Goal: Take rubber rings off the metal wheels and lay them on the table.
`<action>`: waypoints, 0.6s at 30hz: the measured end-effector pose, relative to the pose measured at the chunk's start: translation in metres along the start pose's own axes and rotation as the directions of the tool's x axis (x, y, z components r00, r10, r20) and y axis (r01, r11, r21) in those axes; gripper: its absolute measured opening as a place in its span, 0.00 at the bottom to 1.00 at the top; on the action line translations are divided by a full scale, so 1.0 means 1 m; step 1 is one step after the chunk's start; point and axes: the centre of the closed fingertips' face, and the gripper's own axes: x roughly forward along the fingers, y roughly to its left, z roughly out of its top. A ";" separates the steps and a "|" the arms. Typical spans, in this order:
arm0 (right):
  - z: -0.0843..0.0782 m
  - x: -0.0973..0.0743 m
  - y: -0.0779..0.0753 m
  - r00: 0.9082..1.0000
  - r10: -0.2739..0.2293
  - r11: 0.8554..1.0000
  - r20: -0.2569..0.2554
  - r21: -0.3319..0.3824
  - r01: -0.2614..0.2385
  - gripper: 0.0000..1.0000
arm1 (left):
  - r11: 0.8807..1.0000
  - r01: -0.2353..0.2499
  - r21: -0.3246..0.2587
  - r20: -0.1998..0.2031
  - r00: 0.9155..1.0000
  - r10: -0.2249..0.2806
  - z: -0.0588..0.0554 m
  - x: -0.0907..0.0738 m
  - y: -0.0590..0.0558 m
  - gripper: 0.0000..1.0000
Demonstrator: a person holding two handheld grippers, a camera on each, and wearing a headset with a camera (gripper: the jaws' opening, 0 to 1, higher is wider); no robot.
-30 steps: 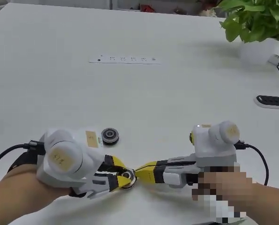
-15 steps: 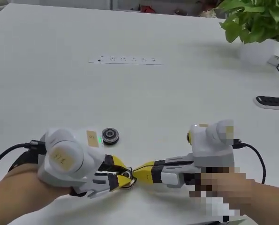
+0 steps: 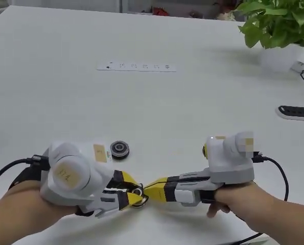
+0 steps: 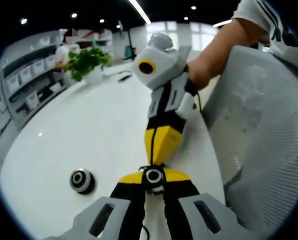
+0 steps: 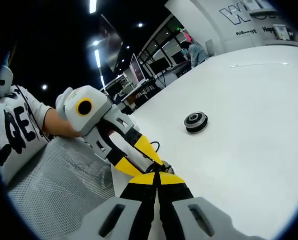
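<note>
**Left tongs** [image 4: 154,181]: closed on a small metal wheel [image 3: 137,192], one yellow tip on each side of it, gripping it across its width and holding it just above the counter [image 3: 203,102], close to the person.

**Right tongs** [image 5: 159,179]: drawn together to a bare slit, their point meeting the wheel's edge head-on from the opposite side. Whether anything is nipped between the tips is too small to tell.

**Rubber ring** [image 4: 147,176]: the dark band round the pale hub of the held wheel, not yet lying on the counter.
- Handling, as judged: light, soft and stretchy, and likely a snug fit in the rim.
- It should give when pinched and spring back if let slip.
- Best taken at the outer edge with the very tips, on the side clear of the left tongs, then peeled sideways over the rim.

**Wheel, handling, as judged:** small, hard and smooth, and liable to twist or squirt out between the tips under a sideways pull. It needs a firm clamp across the faces.

**Second wheel** [image 5: 196,121]: lies flat on the counter, apart from both tongs, beyond the left one. It has a dark band round it.

**Farther out:** a white power strip [image 3: 136,66] and a potted plant [image 3: 279,20].
</note>
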 end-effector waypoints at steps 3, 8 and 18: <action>0.000 0.000 0.001 1.000 0.002 1.000 -0.001 0.001 -0.002 0.00 | 1.000 0.001 0.000 0.000 1.000 -0.001 0.000 0.000 0.000 0.13; 0.000 0.000 0.002 1.000 0.006 1.000 -0.002 0.000 -0.006 0.00 | 1.000 0.002 0.001 0.000 1.000 -0.002 0.000 0.000 -0.001 0.13; 0.000 0.000 0.004 1.000 0.014 1.000 -0.002 -0.005 -0.014 0.00 | 1.000 0.004 0.004 0.000 1.000 -0.004 0.000 0.000 -0.002 0.13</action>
